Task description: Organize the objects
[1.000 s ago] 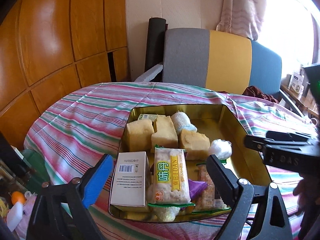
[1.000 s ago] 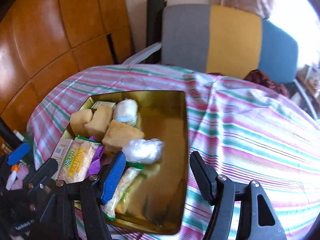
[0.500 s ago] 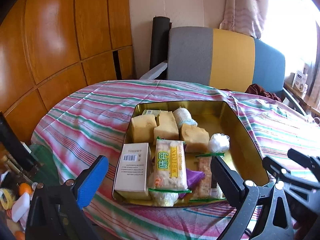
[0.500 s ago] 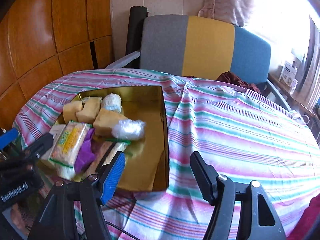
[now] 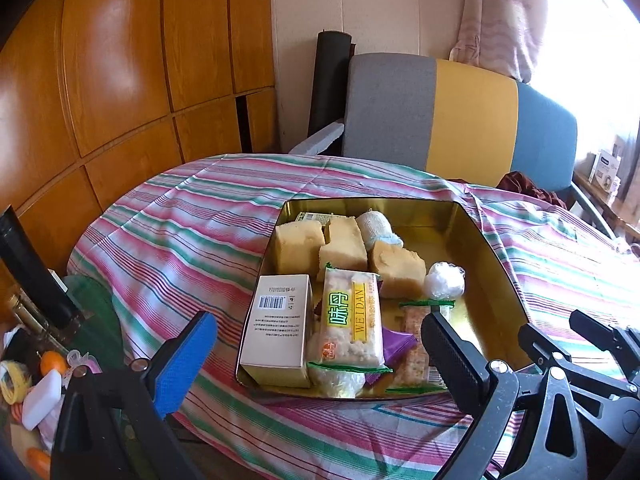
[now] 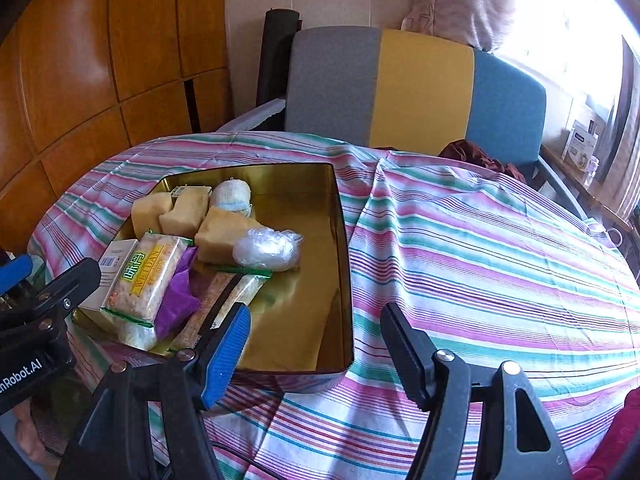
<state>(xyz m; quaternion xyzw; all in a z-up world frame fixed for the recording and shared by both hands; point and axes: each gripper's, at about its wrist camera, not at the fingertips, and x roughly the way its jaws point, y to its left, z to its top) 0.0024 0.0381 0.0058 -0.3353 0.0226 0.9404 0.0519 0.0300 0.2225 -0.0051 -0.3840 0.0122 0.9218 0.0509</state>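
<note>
1. The gold tin (image 6: 340,240) has bare floor along its right side, from near edge to far wall.
2. Its left half is crowded: box (image 5: 278,340), snack pack (image 5: 352,320), cake blocks (image 5: 344,246).
3. The tin's upright walls fence every side.
4. The striped cloth (image 6: 500,264) right of the tin lies bare.
5. A chair (image 6: 420,88) blocks the far side.
</note>
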